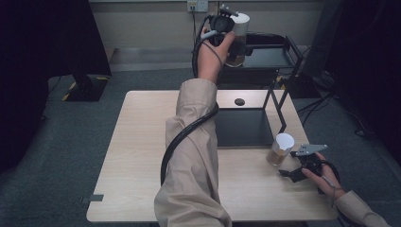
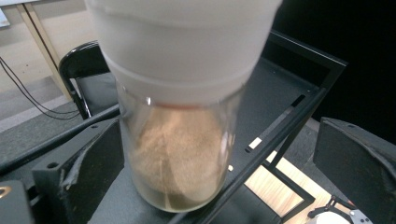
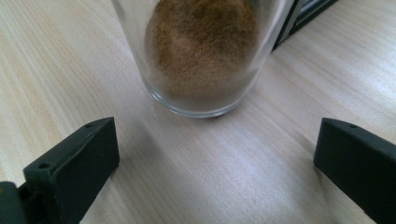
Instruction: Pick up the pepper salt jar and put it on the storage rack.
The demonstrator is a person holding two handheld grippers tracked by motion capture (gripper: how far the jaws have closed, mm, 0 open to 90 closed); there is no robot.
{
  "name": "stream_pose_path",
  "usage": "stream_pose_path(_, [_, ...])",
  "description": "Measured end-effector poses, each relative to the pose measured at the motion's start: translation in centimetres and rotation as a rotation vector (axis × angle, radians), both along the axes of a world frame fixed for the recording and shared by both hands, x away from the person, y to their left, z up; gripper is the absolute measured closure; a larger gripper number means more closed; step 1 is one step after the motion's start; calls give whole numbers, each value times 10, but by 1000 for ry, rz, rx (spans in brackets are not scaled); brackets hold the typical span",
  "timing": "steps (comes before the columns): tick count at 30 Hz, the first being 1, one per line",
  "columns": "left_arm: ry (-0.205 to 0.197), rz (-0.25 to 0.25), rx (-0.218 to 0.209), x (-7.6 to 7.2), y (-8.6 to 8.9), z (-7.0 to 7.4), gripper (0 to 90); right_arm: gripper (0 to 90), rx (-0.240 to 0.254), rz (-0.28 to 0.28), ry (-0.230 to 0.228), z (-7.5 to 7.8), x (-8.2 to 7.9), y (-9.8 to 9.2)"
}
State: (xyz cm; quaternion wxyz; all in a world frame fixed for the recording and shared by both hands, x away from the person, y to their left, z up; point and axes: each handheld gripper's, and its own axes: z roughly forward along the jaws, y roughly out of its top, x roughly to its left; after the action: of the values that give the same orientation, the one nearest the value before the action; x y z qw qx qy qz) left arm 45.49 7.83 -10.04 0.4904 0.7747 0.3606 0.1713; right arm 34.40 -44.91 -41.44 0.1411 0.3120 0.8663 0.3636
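Cataloguing clear glass jar with white lid, brown powder inside (image 2: pixel 180 140), on black metal shelf (image 2: pixel 280 84): we judged it rigid, slick, breakable; grip below lid. Left gripper (image 2: pixel 219 163) jaws wide, straddling jar, holding nothing. Right gripper (image 3: pixel 215 158) wide, empty, facing second jar (image 3: pixel 203 51) on wooden table (image 3: pixel 70 70).

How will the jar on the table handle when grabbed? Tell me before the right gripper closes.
The jar looks like clear glass, so probably rigid, smooth and breakable. It stands taller than it is wide with a white lid, so a high push might tip it. The brown powder sits low, likely steadying it.
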Motion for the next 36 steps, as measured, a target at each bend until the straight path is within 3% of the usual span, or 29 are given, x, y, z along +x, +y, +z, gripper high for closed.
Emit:
stream_pose_path(7, [-6,-17,0,-7,4,-11,10,0,0,-1,0,0,0,0])
stream_pose_path(22, [6,-53,-52,-16,19,-45,7,0,0,-1,-1,0,0,0])
stream_pose_path(25, [-13,-55,-48,-20,20,-49,9,0,0,-1,-2,0,0,0])
stream_pose_path(36, [-21,-80,-85,-31,27,-65,6,0,0,-2,-3,0,0,0])
